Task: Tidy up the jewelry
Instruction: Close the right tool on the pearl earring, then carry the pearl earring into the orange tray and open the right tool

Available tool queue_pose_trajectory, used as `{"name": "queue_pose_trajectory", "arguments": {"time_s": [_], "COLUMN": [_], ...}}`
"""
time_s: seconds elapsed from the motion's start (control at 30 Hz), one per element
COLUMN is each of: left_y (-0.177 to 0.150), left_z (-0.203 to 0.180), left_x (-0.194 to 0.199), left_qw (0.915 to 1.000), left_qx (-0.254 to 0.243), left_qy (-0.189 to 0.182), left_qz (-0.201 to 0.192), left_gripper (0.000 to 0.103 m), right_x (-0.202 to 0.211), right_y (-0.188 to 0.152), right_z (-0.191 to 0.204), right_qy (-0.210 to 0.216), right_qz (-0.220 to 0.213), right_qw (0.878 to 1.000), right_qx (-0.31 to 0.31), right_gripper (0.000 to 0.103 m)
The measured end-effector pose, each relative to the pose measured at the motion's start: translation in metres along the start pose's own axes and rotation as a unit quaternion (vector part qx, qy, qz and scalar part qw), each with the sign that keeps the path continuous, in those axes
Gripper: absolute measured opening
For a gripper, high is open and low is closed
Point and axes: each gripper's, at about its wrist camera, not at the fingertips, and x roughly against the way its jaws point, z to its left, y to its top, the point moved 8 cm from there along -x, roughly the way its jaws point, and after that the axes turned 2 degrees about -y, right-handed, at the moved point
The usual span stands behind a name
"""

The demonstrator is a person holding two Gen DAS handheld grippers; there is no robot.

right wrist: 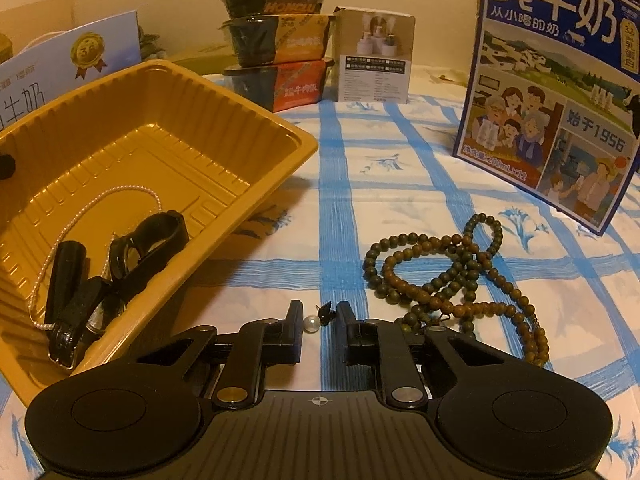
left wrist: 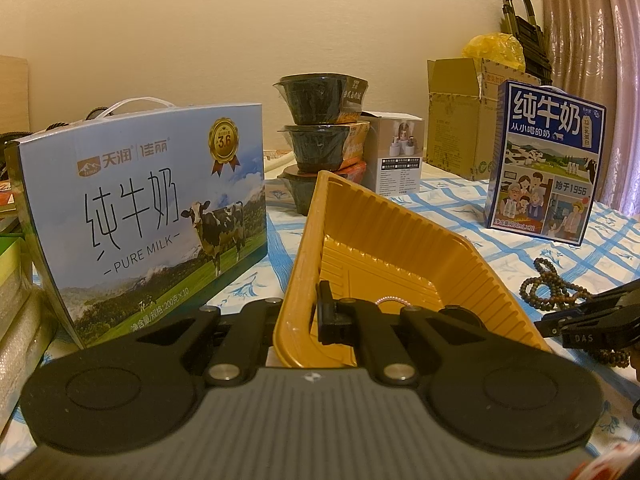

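Gripping the near rim of a ribbed yellow plastic tray, the left gripper has one finger outside the wall and one inside, tilting the tray up off the blue-checked white tablecloth. Inside the tray lie a thin white pearl necklace and a glossy black-strapped watch. To the right, the right gripper sits low over the cloth, jaws spread, with a small round pearl earring on the cloth between its tips, untouched. Just right of it lies a looped strand of dark brown wooden beads.
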Motion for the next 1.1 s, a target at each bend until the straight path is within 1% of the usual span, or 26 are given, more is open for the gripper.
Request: {"name": "queue_pose_trajectory", "arguments": {"time_s": [0.17,0.47,0.77,1.1], "left_y": [-0.001,-0.001,-0.001,-0.001], "left_z": [0.000,0.000,0.001,0.000], "left_x": [0.000,0.000,0.000,0.000], "left_qw": [1.0000,1.0000,1.0000,1.0000], "left_qx": [0.000,0.000,0.000,0.000], "left_qy": [0.001,0.000,0.001,0.000], "left_qz": [0.000,0.000,0.000,0.000], "left_gripper": [0.005,0.005,0.005,0.005], "right_x": [0.005,0.024,0.042,0.057], "right_y": [0.000,0.011,0.027,0.046], "right_z": [-0.001,-0.003,0.001,0.010], "right_qy": [-0.001,0.005,0.019,0.035], "right_qz": [-0.006,-0.029,-0.054,-0.081], "right_qw": [1.000,0.999,0.998,0.996], "right_qx": [-0.005,-0.016,-0.027,-0.025], "right_gripper": [0.017,0.017,0.017,0.017]}}
